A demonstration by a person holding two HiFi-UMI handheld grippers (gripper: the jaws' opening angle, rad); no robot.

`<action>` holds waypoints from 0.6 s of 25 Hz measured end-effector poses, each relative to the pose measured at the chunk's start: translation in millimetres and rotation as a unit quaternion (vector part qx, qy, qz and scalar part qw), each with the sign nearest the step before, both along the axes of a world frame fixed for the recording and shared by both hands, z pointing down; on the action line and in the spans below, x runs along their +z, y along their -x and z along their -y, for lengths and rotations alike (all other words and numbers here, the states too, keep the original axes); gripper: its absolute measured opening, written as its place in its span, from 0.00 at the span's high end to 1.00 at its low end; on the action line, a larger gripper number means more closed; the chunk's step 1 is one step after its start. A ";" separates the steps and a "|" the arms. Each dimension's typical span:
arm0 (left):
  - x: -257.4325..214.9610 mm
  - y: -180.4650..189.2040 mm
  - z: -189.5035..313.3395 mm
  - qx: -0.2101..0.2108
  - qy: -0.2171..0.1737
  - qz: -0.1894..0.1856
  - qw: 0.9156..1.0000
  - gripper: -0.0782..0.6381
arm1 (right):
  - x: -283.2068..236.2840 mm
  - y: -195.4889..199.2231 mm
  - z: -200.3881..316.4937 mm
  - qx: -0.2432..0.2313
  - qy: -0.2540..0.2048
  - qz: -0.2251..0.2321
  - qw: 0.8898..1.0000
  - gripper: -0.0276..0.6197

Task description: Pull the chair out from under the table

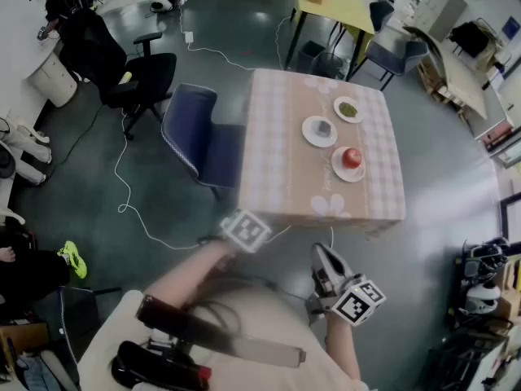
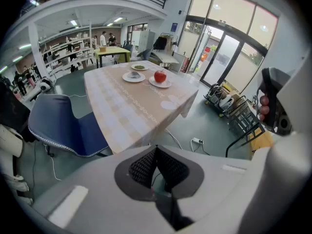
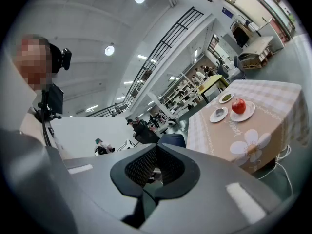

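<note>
Blue chair (image 1: 192,133) tucked under table (image 1: 281,149), well beyond left hand-held gripper (image 2: 156,149)

Reading the head view as a clock face, with 12 o'clock pointing straight away from the person, the counter (image 1: 285,137) stands at the centre. The chair (image 1: 195,137) is at its 9 o'clock side, with the seat against that edge and the back on the outer side. Three plates cluster on the counter's 2 o'clock part. The far plate (image 1: 358,116) is at 1 o'clock, the middle plate (image 1: 308,137) just beside it toward 7 o'clock, and the near plate (image 1: 338,172) at 3 o'clock with an apple (image 1: 352,157) on it. An office chair (image 1: 134,72) stands well apart at 10 o'clock, beyond the chair. A cable (image 1: 124,177) lies on the floor at 8 o'clock. The far counter (image 1: 334,6) is at 12 o'clock, and a second chair (image 1: 391,55) stands between it and the counter at 1 o'clock
</note>
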State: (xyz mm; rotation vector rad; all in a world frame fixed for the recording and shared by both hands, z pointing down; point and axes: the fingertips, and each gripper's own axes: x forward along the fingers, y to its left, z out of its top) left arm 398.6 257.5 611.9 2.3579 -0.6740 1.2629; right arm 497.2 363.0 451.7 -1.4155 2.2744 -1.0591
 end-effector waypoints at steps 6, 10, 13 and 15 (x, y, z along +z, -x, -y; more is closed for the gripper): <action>8.3 2.1 -17.0 0.011 0.016 0.013 1.000 0.89 | 0.2 -2.4 -4.0 0.011 0.005 0.005 1.000 0.94; -2.7 7.1 3.0 -0.023 -0.009 0.001 1.000 0.89 | 0.6 1.1 -4.0 -0.001 0.001 -0.011 1.000 0.94; -4.9 17.7 9.5 -0.037 -0.011 0.015 0.999 0.90 | 3.4 3.4 -3.6 -0.009 0.007 -0.014 1.000 0.94; -7.5 28.3 14.5 -0.051 -0.017 0.018 0.998 0.90 | 4.0 8.0 -4.4 -0.015 0.009 -0.011 1.000 0.94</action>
